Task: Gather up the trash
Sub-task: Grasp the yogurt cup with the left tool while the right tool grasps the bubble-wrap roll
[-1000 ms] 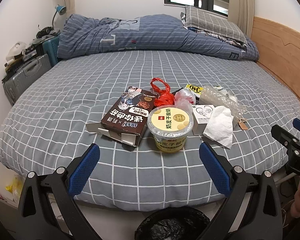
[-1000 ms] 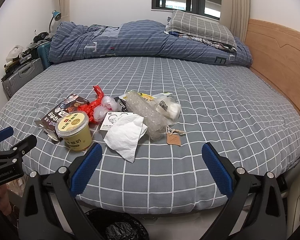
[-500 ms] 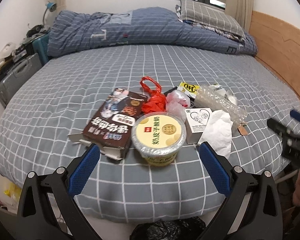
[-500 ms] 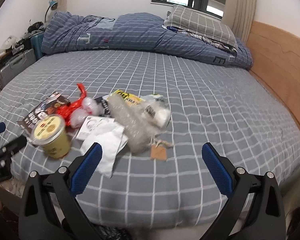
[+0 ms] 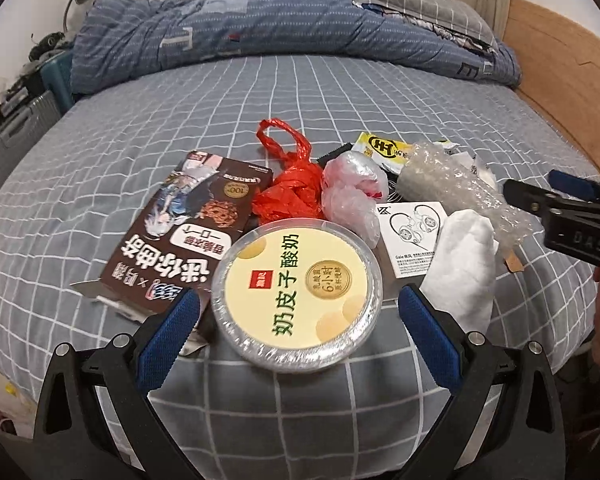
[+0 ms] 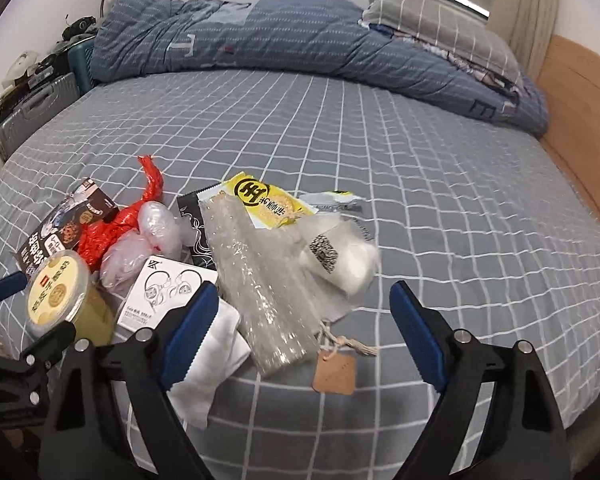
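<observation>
A pile of trash lies on the grey checked bed. My left gripper is open, and a yoghurt cup with a yellow lid sits between its fingers, clear of the pads. Beside the cup are a brown snack box, a red plastic bag, a clear crumpled bag, a white earphone box and a white tissue. My right gripper is closing around a roll of bubble wrap; the pads stand off it. A yellow packet lies behind.
A brown paper tag on a string lies by the bubble wrap. A folded blue duvet and a pillow line the far side. A wooden headboard runs along the right, and suitcases stand at the left.
Both grippers have moved forward and down to the trash pile. The black bin bag at the bottom edge has left both views. The right gripper's fingers stand a little closer together.
</observation>
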